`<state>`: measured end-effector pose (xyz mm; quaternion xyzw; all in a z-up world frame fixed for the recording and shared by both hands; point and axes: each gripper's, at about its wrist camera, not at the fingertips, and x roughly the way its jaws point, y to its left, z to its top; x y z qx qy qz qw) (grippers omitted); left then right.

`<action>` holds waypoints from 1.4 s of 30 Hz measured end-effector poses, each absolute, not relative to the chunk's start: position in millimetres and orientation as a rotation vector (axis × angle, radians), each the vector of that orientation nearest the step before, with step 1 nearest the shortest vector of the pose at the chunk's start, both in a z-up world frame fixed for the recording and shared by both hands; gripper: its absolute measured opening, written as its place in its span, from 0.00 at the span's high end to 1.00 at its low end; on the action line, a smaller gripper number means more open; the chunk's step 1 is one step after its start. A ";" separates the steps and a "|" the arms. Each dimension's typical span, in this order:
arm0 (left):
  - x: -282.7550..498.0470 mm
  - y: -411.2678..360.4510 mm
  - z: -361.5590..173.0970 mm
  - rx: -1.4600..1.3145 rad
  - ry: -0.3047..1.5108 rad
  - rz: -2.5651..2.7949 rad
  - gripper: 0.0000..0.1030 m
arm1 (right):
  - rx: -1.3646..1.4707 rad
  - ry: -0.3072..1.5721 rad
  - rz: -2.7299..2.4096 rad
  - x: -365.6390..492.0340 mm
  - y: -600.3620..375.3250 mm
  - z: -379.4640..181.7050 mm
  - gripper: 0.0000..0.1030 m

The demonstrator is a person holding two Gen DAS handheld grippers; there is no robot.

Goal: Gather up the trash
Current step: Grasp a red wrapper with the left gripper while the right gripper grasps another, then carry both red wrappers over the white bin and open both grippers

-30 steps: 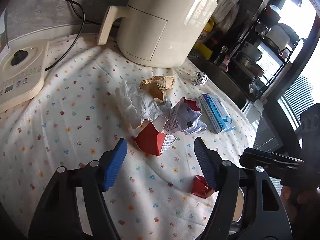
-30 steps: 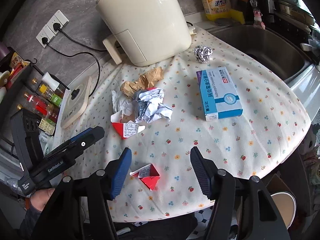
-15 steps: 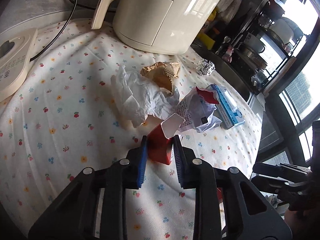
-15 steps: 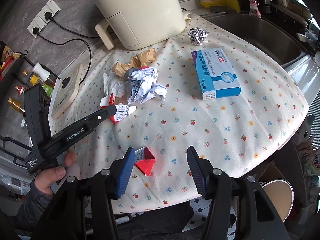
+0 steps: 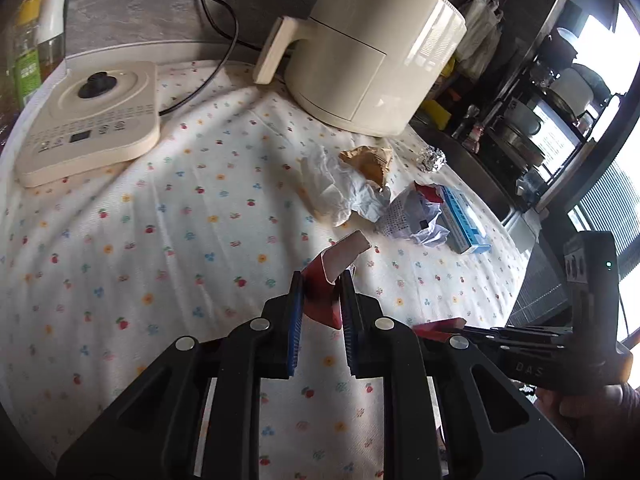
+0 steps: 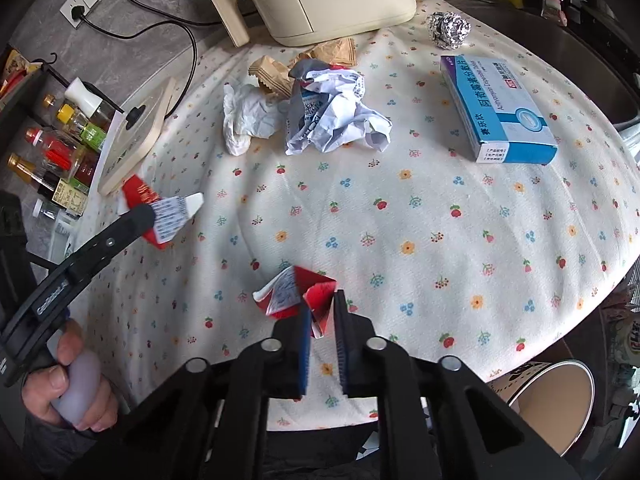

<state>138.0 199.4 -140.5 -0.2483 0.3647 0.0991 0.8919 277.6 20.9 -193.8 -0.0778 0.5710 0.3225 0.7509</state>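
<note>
On the flowered cloth (image 6: 400,208) lie scraps of trash. My left gripper (image 5: 322,280) has its jaws closing, and both pads press a torn red carton piece (image 5: 320,304) with a white flap, held just above the cloth. The right wrist view shows that same piece (image 6: 138,192) at the left gripper's tip (image 6: 146,216). My right gripper (image 6: 322,300) is shut on a smaller red and white carton scrap (image 6: 308,280) near the table's front edge. Farther back lie a white tissue (image 6: 248,116), crumpled printed paper (image 6: 332,116), a brown wrapper (image 6: 276,72), a foil ball (image 6: 448,28) and a blue medicine box (image 6: 500,108).
A cream air fryer (image 5: 372,60) stands at the back, a kettle base (image 5: 88,120) with its cord at the left. Bottles (image 6: 60,136) line a rack beyond the left edge. A round paper bin (image 6: 552,404) sits below the table's front right. A sink (image 6: 540,28) lies behind the box.
Both grippers closed: the left on the larger red carton piece and drew it back from the pile, the right sank onto the small red scrap and shut on it.
</note>
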 end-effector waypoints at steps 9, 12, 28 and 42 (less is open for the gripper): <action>91.7 198.6 -129.1 -0.549 0.699 0.331 0.83 | -0.236 1.154 0.805 265.3 38.9 -174.1 0.98; 81.5 192.7 -125.3 -0.561 0.677 0.364 0.83 | -0.236 1.134 0.842 262.1 34.7 -166.7 0.98; 72.3 138.1 -107.4 -0.563 0.643 0.391 0.83 | -0.229 1.062 0.906 258.6 -17.2 -140.7 0.98; 125.0 85.8 -106.5 -0.515 0.692 0.242 0.83 | -0.135 1.062 0.779 279.8 -90.7 -128.7 0.97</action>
